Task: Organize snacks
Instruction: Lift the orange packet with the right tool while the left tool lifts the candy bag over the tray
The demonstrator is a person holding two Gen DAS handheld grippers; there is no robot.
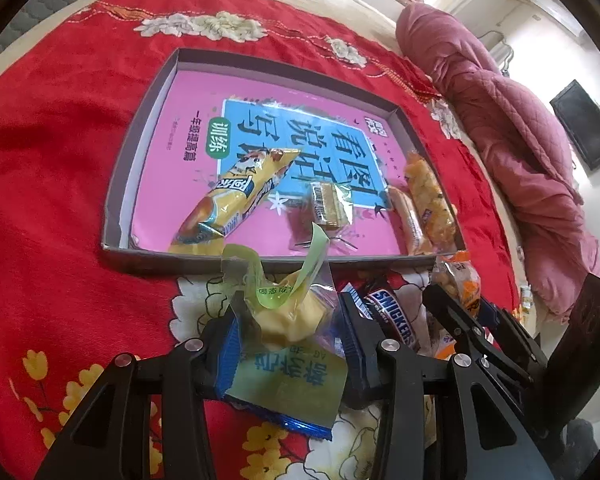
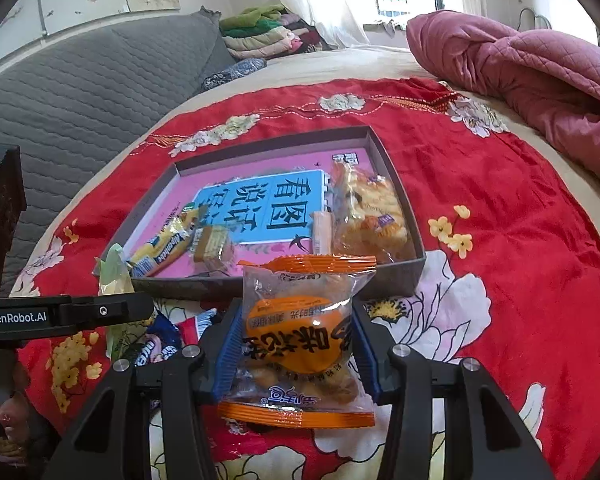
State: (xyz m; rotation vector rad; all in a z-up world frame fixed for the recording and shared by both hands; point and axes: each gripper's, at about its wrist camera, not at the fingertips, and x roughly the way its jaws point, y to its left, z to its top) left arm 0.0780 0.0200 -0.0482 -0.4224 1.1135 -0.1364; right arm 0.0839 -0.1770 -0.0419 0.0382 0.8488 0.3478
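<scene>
Setting: a bed covered by a red floral cloth [image 2: 480, 200]; a shallow grey box [image 1: 148, 264] is lying on it, far of both grippers, lined with a pink and blue booklet [image 1: 300, 140].

Left gripper [image 1: 288, 320]: closing its blue pads on a green-and-clear packet [image 1: 288, 344] holding a pale yellow piece; the packet is being held just near of the box's near wall.

Right gripper [image 2: 296, 344]: clamping an orange-edged clear packet [image 2: 300, 340] of golden pieces, upright between the pads, just near of the box's near wall.

Box contents: a yellow wafer stick pack [image 1: 236, 196] lying at the near left; a small gold-wrapped square [image 1: 328, 208] in the middle; a slim tube pack [image 1: 408, 220] and a clear bag of yellow puffs [image 1: 432, 204] along the right wall.

Still outside: a Snickers bar [image 1: 392, 316] and a blue-and-white wrapper [image 2: 160, 344] are lying on the cloth between the two grippers.

Step in hand: both packets appear to be travelling toward the box, neither yet over it.

Next move: each gripper likely needs to clear the near wall, find bare lining beside the packs already there, then let go.

Legible writing: "SNICKERS" on the bar; "GenRobot.AI" on the left gripper's side; large Chinese characters on the booklet, read upside down; the packets' print is too distorted to read surely.
</scene>
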